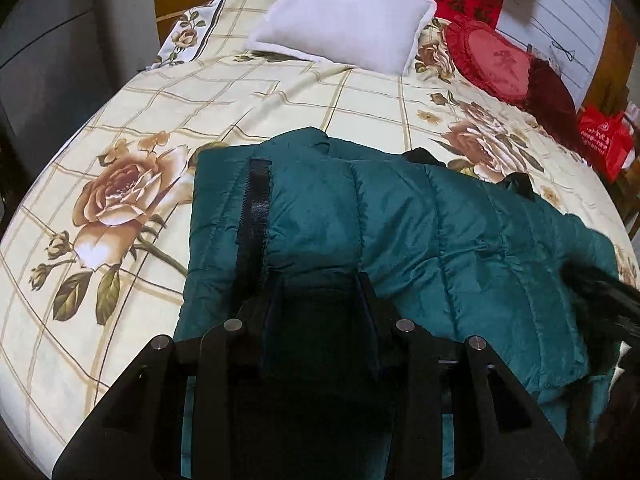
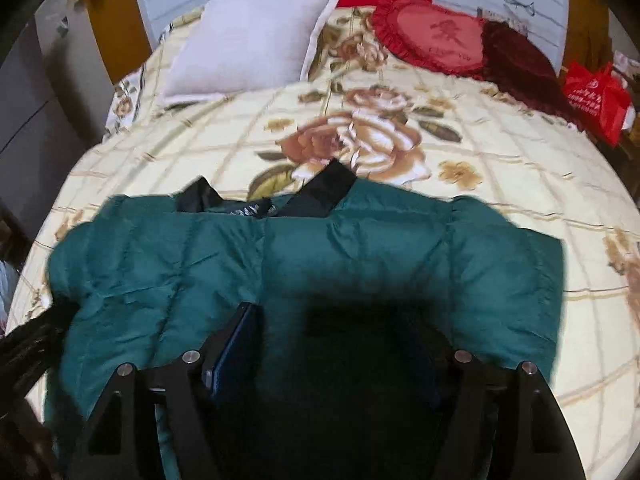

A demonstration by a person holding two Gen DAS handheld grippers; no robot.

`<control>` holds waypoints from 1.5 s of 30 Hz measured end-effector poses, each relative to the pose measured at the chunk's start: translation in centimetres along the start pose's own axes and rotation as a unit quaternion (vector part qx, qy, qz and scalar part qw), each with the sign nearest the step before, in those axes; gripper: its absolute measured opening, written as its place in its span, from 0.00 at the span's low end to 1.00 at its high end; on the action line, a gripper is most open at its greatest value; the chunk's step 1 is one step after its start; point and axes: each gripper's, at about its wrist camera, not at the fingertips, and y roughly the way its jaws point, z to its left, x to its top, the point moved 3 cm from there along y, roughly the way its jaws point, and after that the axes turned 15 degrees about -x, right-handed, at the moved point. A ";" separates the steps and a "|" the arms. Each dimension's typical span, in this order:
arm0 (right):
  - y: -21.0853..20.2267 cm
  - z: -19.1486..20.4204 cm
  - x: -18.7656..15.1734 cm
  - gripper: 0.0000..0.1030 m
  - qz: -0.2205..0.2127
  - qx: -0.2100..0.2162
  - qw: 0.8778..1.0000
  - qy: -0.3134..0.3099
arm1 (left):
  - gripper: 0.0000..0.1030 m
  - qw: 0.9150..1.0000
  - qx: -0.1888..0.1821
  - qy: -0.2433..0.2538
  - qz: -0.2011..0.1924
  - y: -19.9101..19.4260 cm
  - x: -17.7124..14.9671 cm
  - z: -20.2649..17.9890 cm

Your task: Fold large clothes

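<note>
The left tongs (image 1: pixel 320 300) are clenched on a bunched near edge of the teal puffer jacket (image 1: pixel 400 220), fabric pinched between the two fingers; the right tongs (image 2: pixel 340 344) look spread wide around a thick wad of the same jacket, though shadow hides whether they actually grip it. The jacket lies across the near part of the bed (image 1: pixel 280 92), roughly squared, its black zipper strip (image 1: pixel 252 208) along the left edge and its dark collar (image 2: pixel 320 196) at the far side. The sleeves seem already tucked in; likely a final fold away from the person remains. Beyond lie a white pillow (image 1: pixel 344 16) and a red heart cushion (image 2: pixel 436 36).
</note>
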 end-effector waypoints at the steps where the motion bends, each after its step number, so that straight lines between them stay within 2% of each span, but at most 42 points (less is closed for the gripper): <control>1: -1.3 -0.3 -0.5 0.68 -0.011 0.014 1.000 0.003 | 0.34 1.000 0.000 0.002 -0.001 0.1 -0.1 0.0; 5: -3.0 -0.9 -2.6 0.68 -0.019 0.005 1.000 -0.010 | 0.34 1.000 -0.004 -0.001 -0.005 0.0 -0.2 0.1; 8: -1.1 -0.7 -4.5 0.68 0.002 -0.024 0.999 -0.038 | 0.34 1.000 -0.006 -0.003 -0.008 0.1 -0.2 0.1; 11: 0.2 -0.6 -5.4 0.69 0.003 -0.025 0.999 -0.048 | 0.34 1.000 -0.008 0.000 -0.008 0.2 -0.4 -0.1; 14: -1.0 -1.0 -4.9 0.68 0.012 -0.020 0.998 -0.050 | 0.34 1.000 0.001 0.010 -0.009 0.3 -0.5 -0.5; 18: -3.2 -3.4 -3.8 0.68 -0.029 -0.023 0.999 -0.013 | 0.35 1.000 0.006 0.012 -0.016 0.3 -0.6 -0.5; 21: -1.3 -5.1 -3.0 0.68 -0.006 -0.045 0.999 0.000 | 0.35 1.000 0.010 0.012 -0.019 0.5 -0.7 -0.6; 24: 1.9 -5.6 -3.0 0.69 0.028 -0.036 0.999 -0.004 | 0.35 1.000 0.000 0.011 -0.023 0.6 -0.8 -0.7; 27: 2.5 -5.4 -3.2 0.70 0.024 -0.039 0.999 -0.005 | 0.35 1.000 0.004 0.014 -0.027 0.7 -0.9 -1.0; 29: 1.8 -5.4 -3.0 0.70 0.029 -0.046 0.998 -0.007 | 0.35 1.000 0.007 0.016 -0.026 0.7 -0.9 -1.1; 34: -2.1 -5.9 -3.8 0.70 -0.004 -0.043 0.999 0.012 | 0.35 0.999 0.002 0.015 -0.028 0.8 -1.0 -1.2; 38: -0.8 -5.4 -5.7 0.71 0.018 -0.065 0.998 0.000 | 0.35 0.999 0.007 0.020 -0.033 0.8 -1.1 -1.3; 40: -0.3 -4.9 -6.1 0.72 0.007 -0.077 0.997 -0.012 | 0.35 0.999 0.006 0.022 -0.034 0.7 -1.1 -1.3; 42: -0.6 -4.7 -5.9 0.72 0.007 -0.087 0.996 -0.019 | 0.35 0.999 0.004 0.028 -0.032 0.5 -1.1 -1.2; 45: -2.6 -5.2 -5.9 0.72 -0.001 -0.077 0.997 -0.004 | 0.35 0.999 0.004 0.036 -0.024 -0.5 -1.3 -1.1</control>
